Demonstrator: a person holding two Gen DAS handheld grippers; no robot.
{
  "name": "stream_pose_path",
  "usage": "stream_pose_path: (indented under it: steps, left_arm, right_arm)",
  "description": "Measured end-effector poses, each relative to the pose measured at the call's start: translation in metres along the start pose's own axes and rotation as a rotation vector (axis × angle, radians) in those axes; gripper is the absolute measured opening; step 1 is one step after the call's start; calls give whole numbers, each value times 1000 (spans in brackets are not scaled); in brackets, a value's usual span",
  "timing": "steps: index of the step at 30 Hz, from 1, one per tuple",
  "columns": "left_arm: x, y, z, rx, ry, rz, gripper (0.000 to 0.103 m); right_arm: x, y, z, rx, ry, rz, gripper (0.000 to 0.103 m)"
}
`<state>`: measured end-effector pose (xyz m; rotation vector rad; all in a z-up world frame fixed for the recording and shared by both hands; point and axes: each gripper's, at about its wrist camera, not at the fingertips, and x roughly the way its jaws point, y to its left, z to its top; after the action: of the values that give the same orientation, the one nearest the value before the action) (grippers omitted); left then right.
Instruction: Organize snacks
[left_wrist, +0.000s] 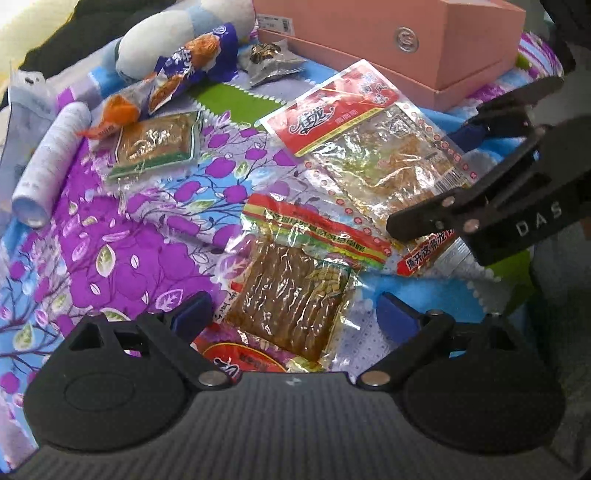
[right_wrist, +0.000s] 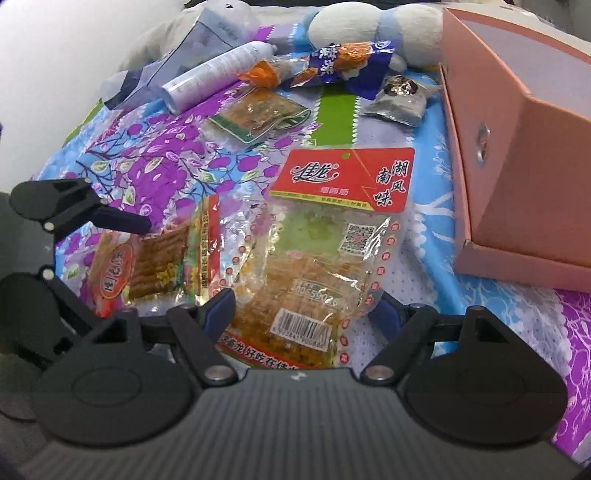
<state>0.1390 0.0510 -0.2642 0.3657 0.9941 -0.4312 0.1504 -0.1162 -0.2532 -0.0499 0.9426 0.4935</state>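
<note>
Snack packs lie on a floral cloth. My left gripper (left_wrist: 291, 314) is open, its blue pads on either side of a brown spicy-strip pack (left_wrist: 295, 295), which also shows in the right wrist view (right_wrist: 159, 262). My right gripper (right_wrist: 306, 314) is open around the lower end of a large red-topped clear pack (right_wrist: 321, 258), which the left wrist view shows to the upper right (left_wrist: 373, 147). Further back lie a green-edged pack (left_wrist: 159, 144) (right_wrist: 258, 118), an orange pack (left_wrist: 118, 114) (right_wrist: 266, 72), a purple pack (left_wrist: 195, 62) (right_wrist: 343, 59) and a grey pouch (left_wrist: 273, 62) (right_wrist: 399, 99).
A pink cardboard box (left_wrist: 406, 40) (right_wrist: 517, 166) stands at the back right. A white cylinder bottle (left_wrist: 51, 162) (right_wrist: 218, 77) lies at the left, next to a clear plastic bag (right_wrist: 177, 62). A white-and-blue plush toy (left_wrist: 177, 33) (right_wrist: 376, 26) sits behind the snacks.
</note>
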Motion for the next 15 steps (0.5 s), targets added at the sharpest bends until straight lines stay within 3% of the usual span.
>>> stream_pose_path:
  steps: [2, 7, 11, 15]
  left_arm:
    - [-1, -2, 0, 3, 0, 3, 96]
    - [-5, -6, -1, 5, -7, -4, 85]
    - [-12, -13, -2, 14, -14, -2, 75]
    - [-19, -22, -7, 29, -41, 26, 63]
  right_arm:
    - [0, 2, -1, -14, -3, 0, 80]
    - [-2, 6, -3, -51, -10, 4, 67]
    - [-5, 6, -1, -29, -19, 6, 45]
    - [-11, 5, -3, -8, -43, 16, 34]
